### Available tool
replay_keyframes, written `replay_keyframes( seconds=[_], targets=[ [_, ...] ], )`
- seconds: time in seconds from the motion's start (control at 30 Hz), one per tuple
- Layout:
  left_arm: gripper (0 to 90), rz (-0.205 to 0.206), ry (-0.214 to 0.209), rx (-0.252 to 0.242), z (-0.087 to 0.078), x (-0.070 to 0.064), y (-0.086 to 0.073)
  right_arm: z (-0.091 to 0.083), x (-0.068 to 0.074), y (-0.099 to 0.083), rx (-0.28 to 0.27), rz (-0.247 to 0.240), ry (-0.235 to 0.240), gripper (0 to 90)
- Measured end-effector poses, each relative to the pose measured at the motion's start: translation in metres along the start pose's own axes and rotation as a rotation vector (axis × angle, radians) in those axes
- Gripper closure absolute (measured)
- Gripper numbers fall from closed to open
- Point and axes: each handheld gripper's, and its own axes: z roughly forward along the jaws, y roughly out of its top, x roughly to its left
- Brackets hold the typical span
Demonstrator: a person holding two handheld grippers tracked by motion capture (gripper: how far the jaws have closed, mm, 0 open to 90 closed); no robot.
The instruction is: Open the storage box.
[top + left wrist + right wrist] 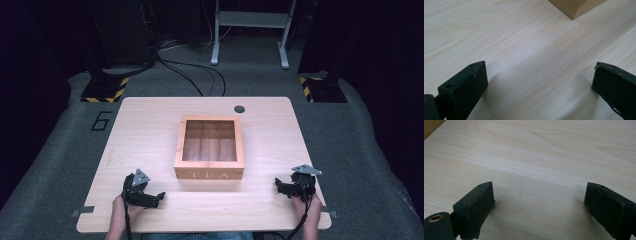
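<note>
Box [209, 174] — front face lettered "TEA", pale capitals on wood. Floor [101, 120] left of desk — large dark numeral "6" on the carpet.

A pale wooden surface [150, 125] stands on grey carpet [55, 165]. Behind it are a white metal frame [250, 20], black cables [200, 75] and dark surroundings.

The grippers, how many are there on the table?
2. The left gripper is near the table's front left, the right gripper near its front right, with the tea box between them.
</note>
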Motion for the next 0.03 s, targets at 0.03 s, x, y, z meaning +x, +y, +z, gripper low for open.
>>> replay_keyframes(
  seconds=[0.03],
  targets=[
    [0.0,-0.003,-0.001,-0.002,0.0002,0.0000,0.0000,0.0000,0.0000,0.0000,0.000,0.000,0.000,8.5]
  ],
)
